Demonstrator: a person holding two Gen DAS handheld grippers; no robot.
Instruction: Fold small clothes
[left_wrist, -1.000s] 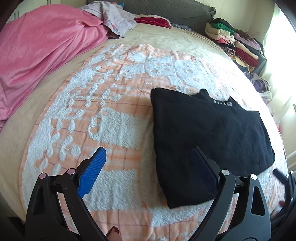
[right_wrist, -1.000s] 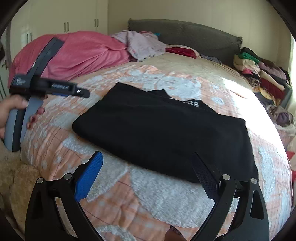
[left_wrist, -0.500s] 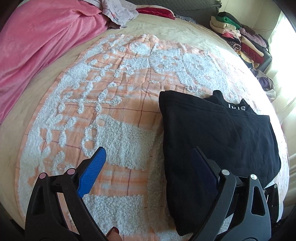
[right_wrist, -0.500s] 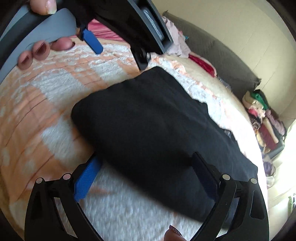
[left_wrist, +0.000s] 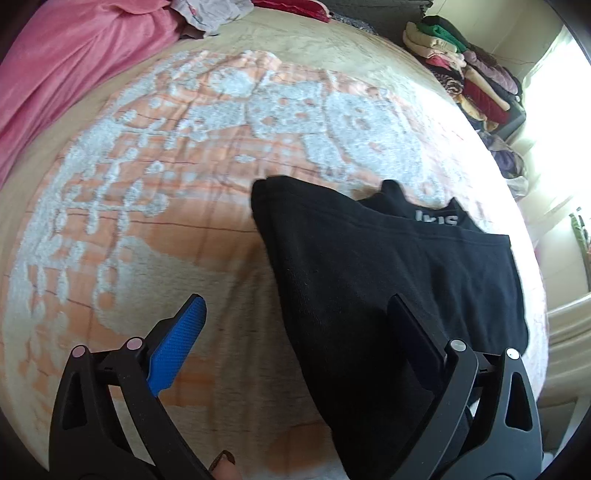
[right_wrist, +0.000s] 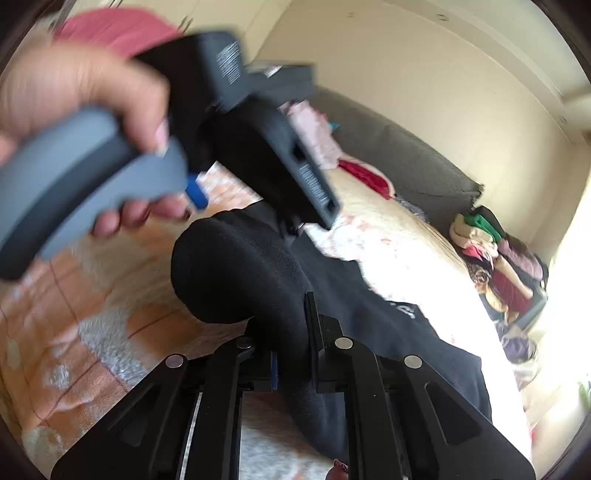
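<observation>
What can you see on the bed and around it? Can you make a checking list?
Surface: orange and white blanket on the bed.
Job's things: black garment, partly folded.
Clutter: pink cover; loose clothes near the headboard.
Grippers: left gripper opening, right-hand finger over the garment; right gripper shut on the garment's edge.
Cables: nothing seen.
Surroundings: stack of folded clothes, bright window side.

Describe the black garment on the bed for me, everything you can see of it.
The black garment looks like soft knit, folded into a rough rectangle on the orange and white blanket. Its neck end faces away, with pale lettering I cannot read. The right tongs are shut on its near edge, bunching it into a raised roll. The left tongs are opening, straddling its left edge without gripping.
</observation>
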